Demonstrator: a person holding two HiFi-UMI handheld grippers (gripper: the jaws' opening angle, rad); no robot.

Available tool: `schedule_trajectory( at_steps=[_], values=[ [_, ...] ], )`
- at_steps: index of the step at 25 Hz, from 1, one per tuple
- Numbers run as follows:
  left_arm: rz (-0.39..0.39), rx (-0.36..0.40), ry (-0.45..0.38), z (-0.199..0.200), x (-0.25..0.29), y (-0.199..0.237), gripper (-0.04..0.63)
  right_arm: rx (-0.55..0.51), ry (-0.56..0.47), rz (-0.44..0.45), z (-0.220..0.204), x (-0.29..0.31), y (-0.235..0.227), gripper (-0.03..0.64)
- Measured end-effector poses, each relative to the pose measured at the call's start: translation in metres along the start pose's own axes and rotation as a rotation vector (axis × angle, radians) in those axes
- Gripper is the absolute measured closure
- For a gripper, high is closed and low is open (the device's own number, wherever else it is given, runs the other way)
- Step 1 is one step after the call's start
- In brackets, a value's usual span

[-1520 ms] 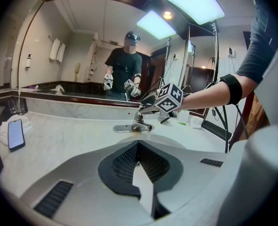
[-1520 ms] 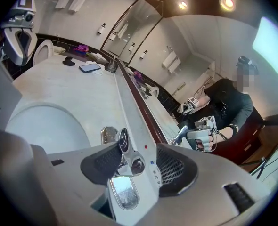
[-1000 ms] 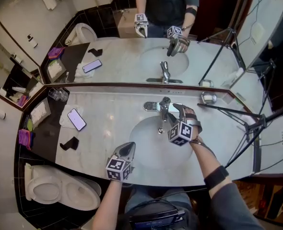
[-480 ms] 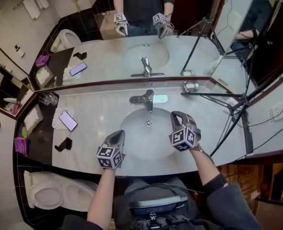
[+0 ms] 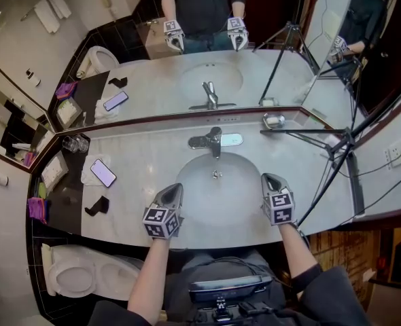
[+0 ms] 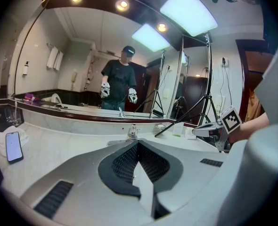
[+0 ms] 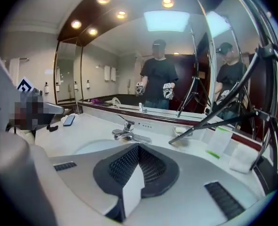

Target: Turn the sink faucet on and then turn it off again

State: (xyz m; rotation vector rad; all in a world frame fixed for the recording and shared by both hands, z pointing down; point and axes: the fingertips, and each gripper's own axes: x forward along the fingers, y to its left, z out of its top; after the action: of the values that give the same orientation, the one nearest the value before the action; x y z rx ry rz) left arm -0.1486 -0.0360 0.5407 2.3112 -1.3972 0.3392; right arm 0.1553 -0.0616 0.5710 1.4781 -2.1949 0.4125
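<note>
The faucet (image 5: 214, 141) sits at the back rim of the basin (image 5: 187, 202), in the middle of the counter (image 5: 146, 161) and just under the mirror (image 5: 187, 80). It is a fixed chrome single-lever tap, so it is rigid and bolted down, and only the lever (image 7: 124, 121) on top is meant to move. Expect that lever to be hard, smooth and slick, perhaps wet. It should swing with light effort on a short stroke and stop firmly at each end. Take it near its free tip, where you get the most leverage, either pinching it from the sides or hooking under it with one jaw. Don't grab the spout (image 5: 216, 152) or the base plate, as they won't give. No stream shows from the spout, so the tap looks off.

Your right gripper (image 5: 268, 179) hangs over the basin's right front edge, well short of the faucet, with its jaws pressed together on nothing. Your left gripper (image 5: 175, 190) mirrors it at the left front edge, and its jaws are also closed and empty. You'd have to spread the jaws before any pinch.

Off to the left lies a phone (image 5: 103, 172). To the right stand a soap dish (image 5: 274, 121) and a tripod (image 5: 323, 136), whose leg leans near the right hand's path
</note>
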Motion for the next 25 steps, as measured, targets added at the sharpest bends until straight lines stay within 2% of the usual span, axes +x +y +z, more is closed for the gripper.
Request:
schedule_trajectory(
  at_steps=[6,17,21,25],
  values=[
    [0.006,-0.007,-0.018,0.001,-0.004,-0.001,0.592,0.088,-0.005,0.002,-0.012,-0.008,-0.007,0.600],
    [0.034,-0.013,-0.021,-0.003,-0.005,0.002,0.592,0.056,0.006,0.017,-0.020,-0.004,-0.003,0.598],
    [0.040,0.008,-0.013,-0.001,-0.003,0.003,0.592,-0.014,0.015,0.029,-0.011,0.001,0.003,0.598],
    [0.034,0.027,-0.008,0.002,0.004,0.002,0.592,-0.164,0.014,0.020,0.006,0.014,0.013,0.598]
  ],
)
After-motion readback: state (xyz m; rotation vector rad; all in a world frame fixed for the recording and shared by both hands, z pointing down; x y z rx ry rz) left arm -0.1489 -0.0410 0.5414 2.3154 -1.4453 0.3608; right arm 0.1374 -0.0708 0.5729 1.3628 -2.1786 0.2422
